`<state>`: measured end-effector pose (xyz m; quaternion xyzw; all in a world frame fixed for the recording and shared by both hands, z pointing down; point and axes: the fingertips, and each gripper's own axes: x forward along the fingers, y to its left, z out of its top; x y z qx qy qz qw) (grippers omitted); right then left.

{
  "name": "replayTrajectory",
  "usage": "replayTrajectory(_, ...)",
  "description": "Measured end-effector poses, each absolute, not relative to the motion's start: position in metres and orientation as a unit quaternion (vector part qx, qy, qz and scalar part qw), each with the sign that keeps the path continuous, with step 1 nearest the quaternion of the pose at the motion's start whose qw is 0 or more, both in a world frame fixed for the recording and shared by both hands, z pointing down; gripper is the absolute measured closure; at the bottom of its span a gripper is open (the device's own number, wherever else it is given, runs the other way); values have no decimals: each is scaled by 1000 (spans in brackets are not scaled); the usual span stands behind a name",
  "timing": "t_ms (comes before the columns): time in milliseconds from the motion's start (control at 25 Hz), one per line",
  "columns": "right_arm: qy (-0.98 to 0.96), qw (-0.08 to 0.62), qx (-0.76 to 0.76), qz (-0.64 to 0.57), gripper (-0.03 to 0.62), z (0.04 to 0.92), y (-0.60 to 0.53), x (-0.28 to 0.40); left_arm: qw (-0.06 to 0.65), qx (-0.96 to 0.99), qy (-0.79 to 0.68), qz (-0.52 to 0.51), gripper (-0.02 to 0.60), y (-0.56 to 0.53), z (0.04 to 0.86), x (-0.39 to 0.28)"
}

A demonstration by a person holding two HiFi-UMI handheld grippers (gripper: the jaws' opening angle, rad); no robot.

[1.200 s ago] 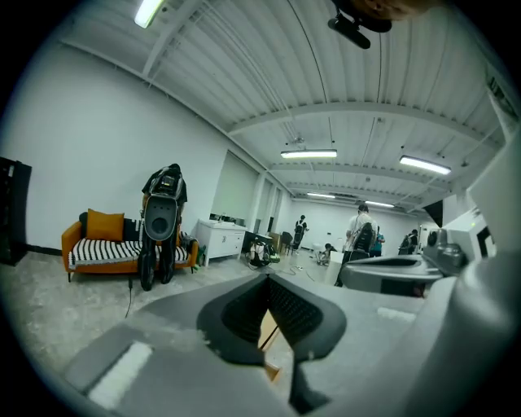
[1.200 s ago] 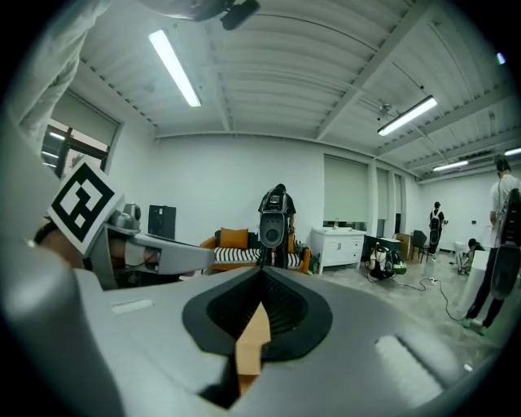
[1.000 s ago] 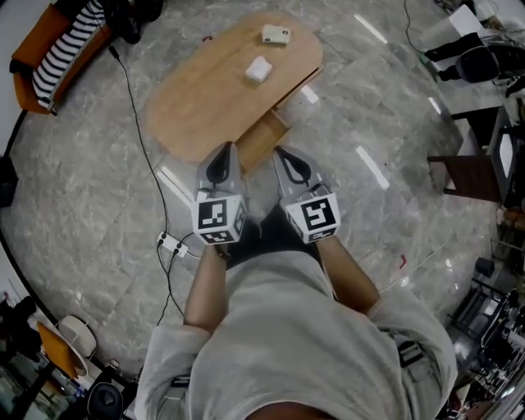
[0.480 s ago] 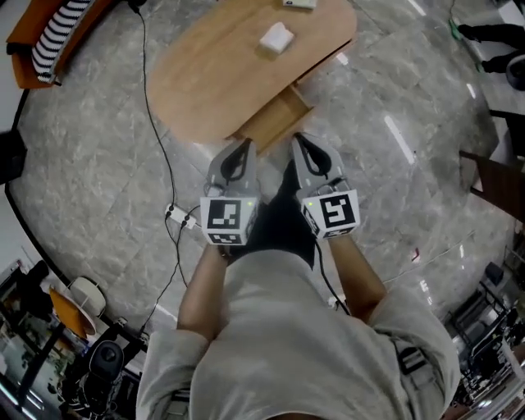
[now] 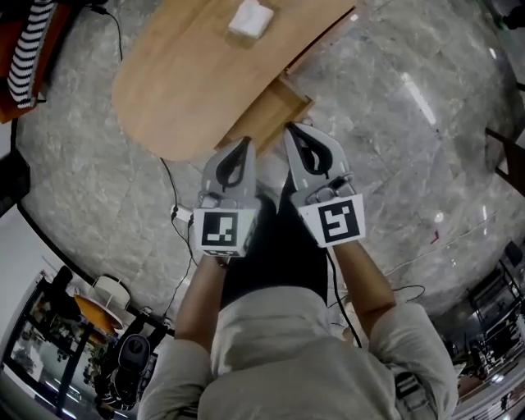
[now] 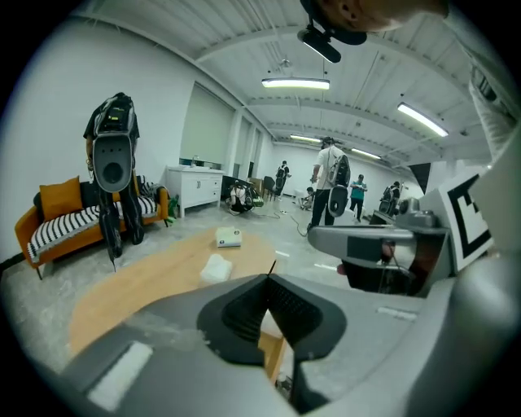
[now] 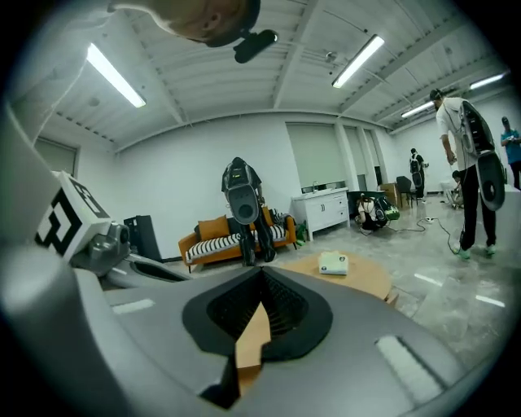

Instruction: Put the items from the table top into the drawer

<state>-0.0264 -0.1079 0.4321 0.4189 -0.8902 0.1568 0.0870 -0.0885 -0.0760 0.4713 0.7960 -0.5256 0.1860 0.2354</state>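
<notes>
The oval wooden table [image 5: 184,82] fills the head view's top. A white soft pad [image 5: 250,18] lies on it; the left gripper view shows this pad [image 6: 216,267] with a small white box [image 6: 229,237] behind it. The box [image 7: 333,263] also shows in the right gripper view. Under the table's near edge a wooden drawer [image 5: 267,115] stands partly pulled out. My left gripper [image 5: 244,144] and right gripper [image 5: 289,130] hover side by side just before the drawer. Both are shut and hold nothing. In their own views the left gripper [image 6: 271,266] and right gripper [image 7: 262,274] meet at the tips.
Cables and a power strip [image 5: 176,217] lie on the marble floor left of my arms. An orange sofa with a striped cushion [image 6: 73,224] and a black standing device [image 6: 114,163] are beyond the table. People [image 6: 330,183] stand far back by a white cabinet [image 6: 195,183].
Both grippers have come down and forward toward the table's near edge and the drawer. The table now fills more of the head view, and the white box has slid out of its top.
</notes>
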Motion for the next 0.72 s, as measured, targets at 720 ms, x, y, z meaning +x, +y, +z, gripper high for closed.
replayTrajectory(720,-892,207,342,211,586,577,-183,-3,252,781,-498,279,561,-192,637,-66)
